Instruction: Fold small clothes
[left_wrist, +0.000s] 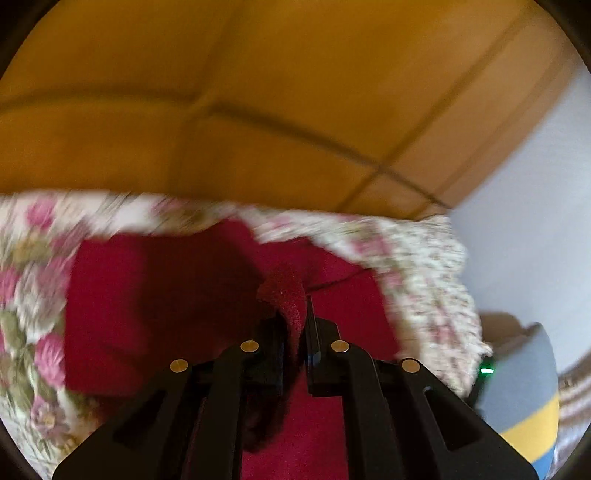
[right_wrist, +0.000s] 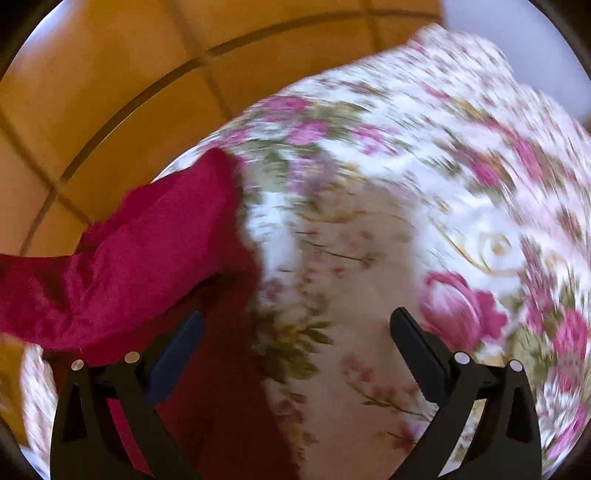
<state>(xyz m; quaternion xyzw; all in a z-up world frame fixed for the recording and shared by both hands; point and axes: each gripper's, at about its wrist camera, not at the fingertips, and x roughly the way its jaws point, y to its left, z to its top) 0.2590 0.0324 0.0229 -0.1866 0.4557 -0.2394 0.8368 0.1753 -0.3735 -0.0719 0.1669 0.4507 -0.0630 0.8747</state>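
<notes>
Left gripper (left_wrist: 295, 314): clenched on red cloth (left_wrist: 162, 295) fold, frame centre.
Right gripper (right_wrist: 295, 332): released, above floral bedspread (right_wrist: 369, 206).
Left view only: blue-yellow cushion (left_wrist: 532, 398), lower right.

1. The left wrist view looked steeply down, close over the red cloth (left_wrist: 155, 306).
2. The right wrist view looked down, also close.
3. Both showed the flowered cover (right_wrist: 406, 206) and the wooden panels (left_wrist: 258, 92).

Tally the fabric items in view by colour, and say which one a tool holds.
Red garment: 1, pinched in the shut left tool
Floral cloth underneath: 1
Blue and yellow fabric item at the edge of the left wrist view: 1
Total: 3
</notes>
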